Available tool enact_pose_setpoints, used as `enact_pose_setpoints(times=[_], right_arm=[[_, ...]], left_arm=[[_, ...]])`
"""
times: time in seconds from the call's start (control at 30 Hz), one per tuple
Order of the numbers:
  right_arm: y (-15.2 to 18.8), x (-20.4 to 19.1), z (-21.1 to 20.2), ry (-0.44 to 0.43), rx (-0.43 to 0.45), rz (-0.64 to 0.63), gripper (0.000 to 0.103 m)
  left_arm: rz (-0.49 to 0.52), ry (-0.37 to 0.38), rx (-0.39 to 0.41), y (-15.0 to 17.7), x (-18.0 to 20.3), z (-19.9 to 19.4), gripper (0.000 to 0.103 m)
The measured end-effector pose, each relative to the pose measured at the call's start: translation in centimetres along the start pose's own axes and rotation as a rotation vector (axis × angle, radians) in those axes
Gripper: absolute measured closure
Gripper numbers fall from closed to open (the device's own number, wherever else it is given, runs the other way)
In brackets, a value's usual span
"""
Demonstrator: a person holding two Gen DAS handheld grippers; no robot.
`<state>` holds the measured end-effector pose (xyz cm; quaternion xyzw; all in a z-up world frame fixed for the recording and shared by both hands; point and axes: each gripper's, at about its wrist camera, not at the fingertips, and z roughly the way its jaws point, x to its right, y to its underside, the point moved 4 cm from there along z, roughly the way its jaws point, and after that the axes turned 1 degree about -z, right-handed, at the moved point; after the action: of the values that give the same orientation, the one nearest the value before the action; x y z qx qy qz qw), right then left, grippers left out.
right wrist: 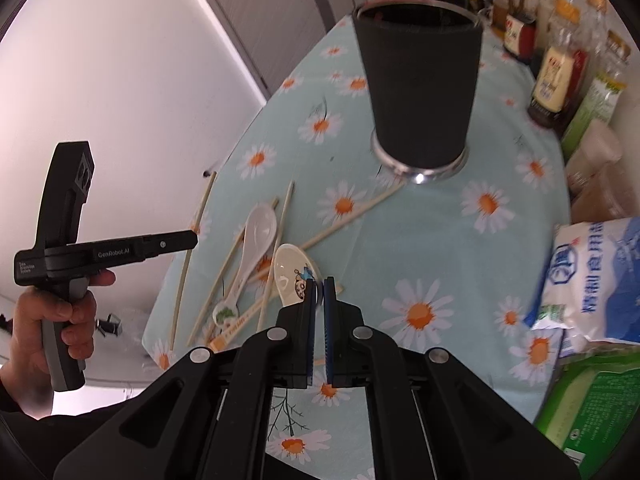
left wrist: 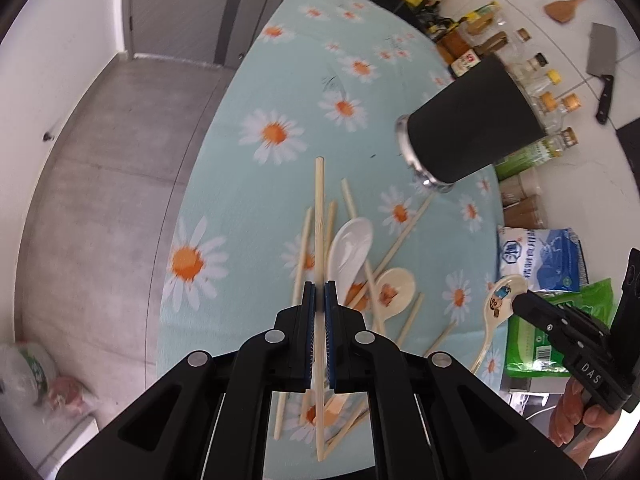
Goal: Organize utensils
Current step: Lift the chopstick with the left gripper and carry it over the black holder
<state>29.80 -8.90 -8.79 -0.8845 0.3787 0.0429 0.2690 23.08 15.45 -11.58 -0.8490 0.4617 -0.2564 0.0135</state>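
My left gripper is shut on a long wooden chopstick and holds it above the pile. Under it lie several loose chopsticks, a white spoon and a cream spoon. My right gripper is shut on a cream cartoon-printed spoon; it also shows in the left wrist view. A black utensil cup with a steel base stands upright on the daisy tablecloth, beyond the pile. The white spoon lies left of the held spoon.
Sauce bottles and spice jars line the table's far right. A white salt bag and a green packet lie at the right. A cleaver and a wooden spatula hang on the tiled wall.
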Motion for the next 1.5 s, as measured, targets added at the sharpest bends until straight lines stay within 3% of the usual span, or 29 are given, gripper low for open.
enact_pose_setpoints(times=[0.23,0.37,0.83,1.0,1.5], right_arm=[[-2.0,-0.3,-3.8,0.041,0.134,0.008,0.099],[-3.6,-0.4,-5.0,0.051,0.187,0.016,0.099],[-9.2,3.0,-9.5,0.079,0.396,0.106,0.099],[-11.6,4.0,-11.4,0.104,0.478,0.117,0.098],[-17.4,6.2,-13.3,0.253,0.655,0.118,0.099]], left_arm=[[0.152,0.036,0.071,-2.3,3.4,-1.4,0.099],[0.220,0.096,0.122,-3.6,5.5,-2.7,0.099],[0.486,0.183,0.331,-9.1,14.6,-6.4,0.099],[0.535,0.207,0.376,-11.5,16.7,-6.9,0.099],[0.534,0.335,0.529,-17.9,20.9,-7.7,0.099]])
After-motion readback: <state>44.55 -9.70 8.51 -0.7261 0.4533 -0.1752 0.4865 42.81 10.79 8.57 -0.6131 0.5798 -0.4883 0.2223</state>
